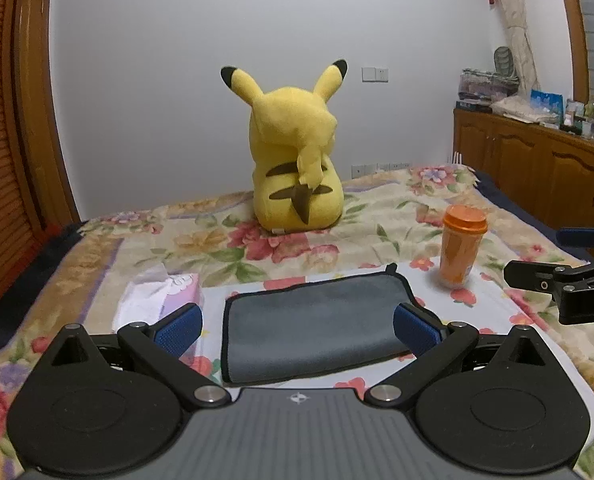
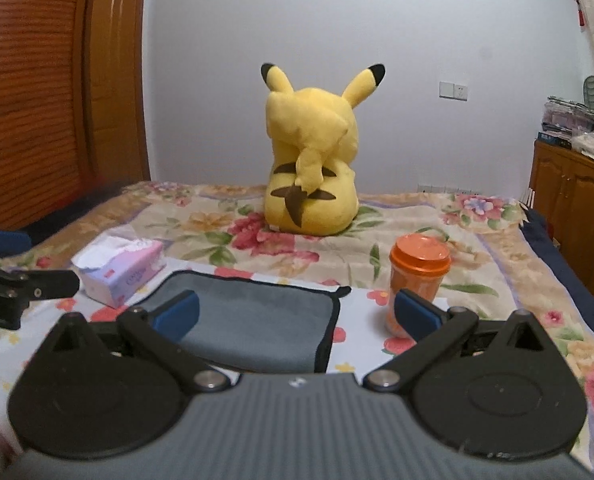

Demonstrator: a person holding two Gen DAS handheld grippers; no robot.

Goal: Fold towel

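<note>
grey towel [image 1: 317,328] with black edging lies folded flat on the bedspread

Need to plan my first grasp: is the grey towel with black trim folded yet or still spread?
Cannot tell. The grey black-trimmed towel lies flat; no fold line or stacked layers are clear in either view.

the towel [image 1: 313,324] is grey with a black edge. the bedspread [image 1: 377,216] is cream, patterned with red and pink flowers and green leaves. the plush toy [image 1: 293,152] is yellow, with black ear tips and brown stripes. the cup [image 1: 461,248] is orange.
</note>
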